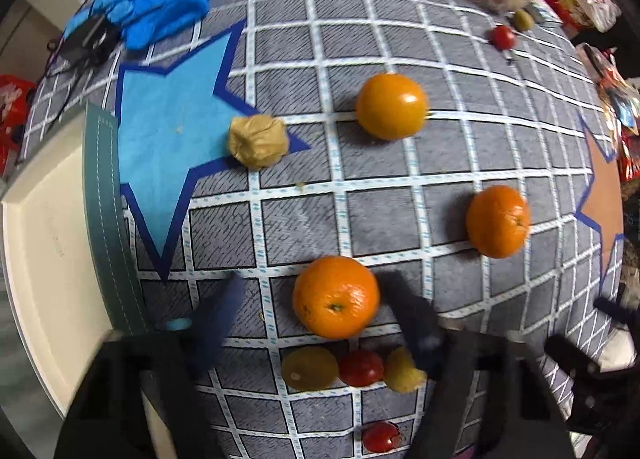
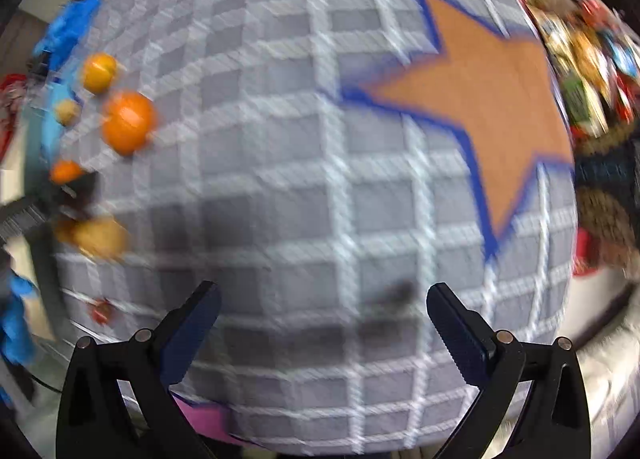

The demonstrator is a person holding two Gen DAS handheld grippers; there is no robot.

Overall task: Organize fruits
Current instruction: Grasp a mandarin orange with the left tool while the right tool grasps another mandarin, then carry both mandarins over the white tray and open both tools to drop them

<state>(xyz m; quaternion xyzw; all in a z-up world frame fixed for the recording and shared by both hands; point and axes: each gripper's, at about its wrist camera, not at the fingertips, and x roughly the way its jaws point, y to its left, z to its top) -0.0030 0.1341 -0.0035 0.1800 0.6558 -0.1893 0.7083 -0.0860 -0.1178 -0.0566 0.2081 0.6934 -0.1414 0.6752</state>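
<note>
Left gripper [image 1: 316, 299] straddles the nearest orange [image 1: 336, 297] on the checked cloth [image 1: 300, 55], right pad touching, left one clear, so no grip; an off-centre squeeze may roll it into the tomatoes [image 1: 360, 367]; right gripper [image 2: 322, 319] gapes empty.

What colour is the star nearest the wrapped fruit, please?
Light blue star with a dark blue border, clearest in the left wrist view.

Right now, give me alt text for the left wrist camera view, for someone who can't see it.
The left gripper points down with its dark blue fingers on either side of a round orange mandarin on a grey checked tablecloth; contact is unclear. Two more orange fruits, a tan papery husked fruit on a light blue star patch, and small red and yellow tomatoes lie around.
</note>
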